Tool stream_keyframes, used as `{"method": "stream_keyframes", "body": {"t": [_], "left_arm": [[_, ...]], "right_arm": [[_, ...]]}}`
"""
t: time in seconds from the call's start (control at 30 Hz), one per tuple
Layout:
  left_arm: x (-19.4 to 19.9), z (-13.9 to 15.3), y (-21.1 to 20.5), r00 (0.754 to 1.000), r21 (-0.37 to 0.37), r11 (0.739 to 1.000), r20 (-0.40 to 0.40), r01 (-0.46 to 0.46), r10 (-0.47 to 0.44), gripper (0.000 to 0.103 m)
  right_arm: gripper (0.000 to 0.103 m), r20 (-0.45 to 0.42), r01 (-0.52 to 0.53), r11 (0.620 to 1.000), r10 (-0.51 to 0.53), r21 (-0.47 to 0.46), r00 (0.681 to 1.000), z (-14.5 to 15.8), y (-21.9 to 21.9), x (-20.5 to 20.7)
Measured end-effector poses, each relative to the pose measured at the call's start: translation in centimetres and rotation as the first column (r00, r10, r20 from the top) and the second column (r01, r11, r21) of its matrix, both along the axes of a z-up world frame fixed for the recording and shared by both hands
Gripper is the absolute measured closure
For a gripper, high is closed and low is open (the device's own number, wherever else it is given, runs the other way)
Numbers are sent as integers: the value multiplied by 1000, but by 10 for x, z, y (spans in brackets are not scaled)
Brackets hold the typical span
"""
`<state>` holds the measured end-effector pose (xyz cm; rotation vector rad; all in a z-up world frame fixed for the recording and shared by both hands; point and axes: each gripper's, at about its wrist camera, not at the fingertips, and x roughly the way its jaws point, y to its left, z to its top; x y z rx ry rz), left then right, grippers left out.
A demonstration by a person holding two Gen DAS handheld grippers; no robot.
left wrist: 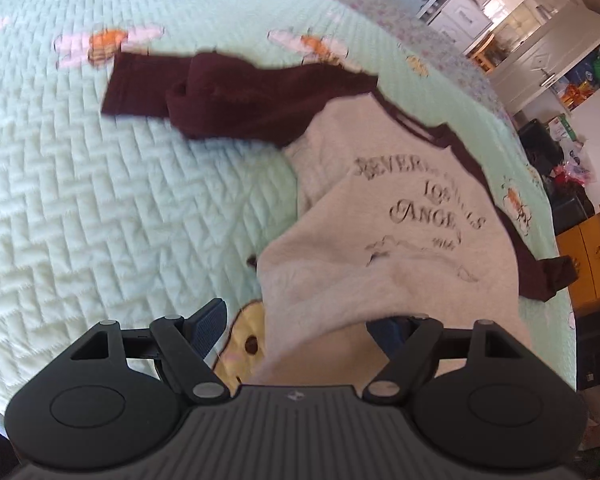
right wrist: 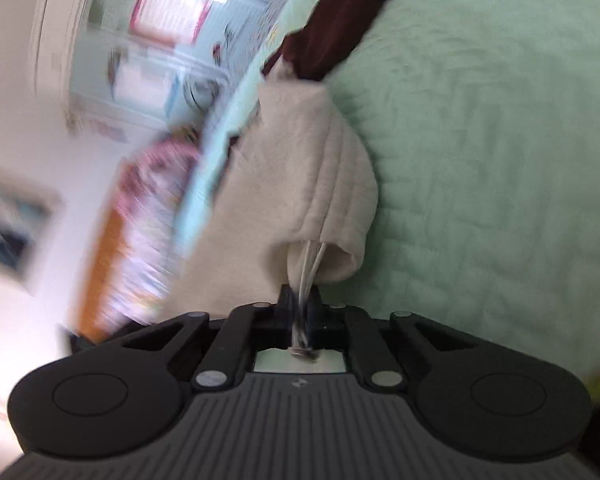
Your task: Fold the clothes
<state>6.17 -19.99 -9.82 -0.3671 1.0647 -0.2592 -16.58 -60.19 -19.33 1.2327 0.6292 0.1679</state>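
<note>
A cream sweatshirt [left wrist: 400,240] with dark maroon sleeves [left wrist: 236,96] and black lettering lies on a mint quilted bedspread [left wrist: 100,200]. My left gripper [left wrist: 300,320] is open at the shirt's near hem; the cloth drapes between its jaws and hides the right fingertip. My right gripper [right wrist: 302,300] is shut on a bunched cream fold of the sweatshirt [right wrist: 312,184], with white threads or a label pinched between its fingers. A maroon sleeve [right wrist: 340,24] trails away above that fold.
The bedspread [right wrist: 500,160] has flower and bee prints. White cupboards [left wrist: 540,32] and an orange cabinet [left wrist: 592,256] stand beyond the bed's right edge, with bags on the floor. The right wrist view is blurred on its left side.
</note>
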Motion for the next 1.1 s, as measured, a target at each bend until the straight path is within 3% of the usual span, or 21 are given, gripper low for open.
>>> {"method": "stream_keyframes", "body": {"t": [0.1, 0.13, 0.2, 0.27, 0.3, 0.33, 0.37, 0.43, 0.5, 0.53, 0.63, 0.67, 0.73, 0.8, 0.9, 1.0, 1.1], "left_arm": [[-1, 5, -2, 1000, 54, 998, 9, 26, -26, 24], [-2, 3, -3, 999, 78, 996, 4, 38, -38, 24], [-6, -6, -6, 998, 125, 990, -16, 58, -57, 24], [-13, -12, -12, 994, 173, 979, -27, 106, -103, 24], [-17, -13, -17, 990, 211, 967, -24, 142, -140, 24], [-21, -13, -21, 984, 262, 949, -19, 175, -176, 24], [-25, -13, -26, 977, 315, 927, -15, 204, -211, 24], [-30, -11, -35, 960, 410, 875, -8, 259, -280, 24], [-30, -6, -36, 946, 398, 865, -22, 305, -323, 24], [-28, -4, -34, 943, 351, 880, -29, 319, -331, 24], [-20, -1, -11, 965, 102, 960, -62, 262, -257, 24], [-17, -3, -3, 972, 48, 974, -83, 223, -219, 24], [-15, -6, 14, 982, -15, 989, -113, 149, -150, 24], [-16, -10, 30, 987, -39, 997, -140, 73, -78, 24], [-20, -19, 44, 979, 9, 1000, -203, 17, -15, 23], [-26, -22, 55, 973, 36, 999, -229, -12, 20, 23], [-31, -20, 69, 975, -39, 998, -218, -56, 46, 23]], "right_arm": [[99, 23, 54, 999, -54, 7, 998, 19, -31, -22], [99, 14, 30, 999, -30, -34, 999, 24, -37, -21], [98, -76, -7, 977, -9, -211, 997, 32, -36, -17], [88, -183, -59, 892, -27, -449, 983, 40, -26, -10], [77, -222, -80, 837, -50, -541, 974, 42, -19, -8], [67, -239, -88, 806, -68, -585, 969, 42, -16, -7], [63, -235, -81, 794, -79, -602, 969, 44, -14, -9], [42, -221, -57, 765, -114, -642, 969, 49, -11, -14], [39, -227, -44, 718, -161, -695, 960, 56, -9, -16], [39, -210, -13, 735, -176, -678, 962, 60, -12, -18], [39, -78, 139, 870, -199, -473, 977, 64, -36, -35], [39, -48, 156, 900, -191, -406, 980, 65, -39, -37], [39, -51, 76, 949, -96, -306, 994, 59, -32, -32], [39, -115, -5, 965, -26, -262, 993, 42, -17, -23], [38, -216, -91, 961, 34, -263, 976, 16, 6, -8], [37, -182, -98, 952, 46, -289, 982, 7, 24, 7], [39, -121, -113, 963, 85, -245, 989, 5, 35, 23]]}}
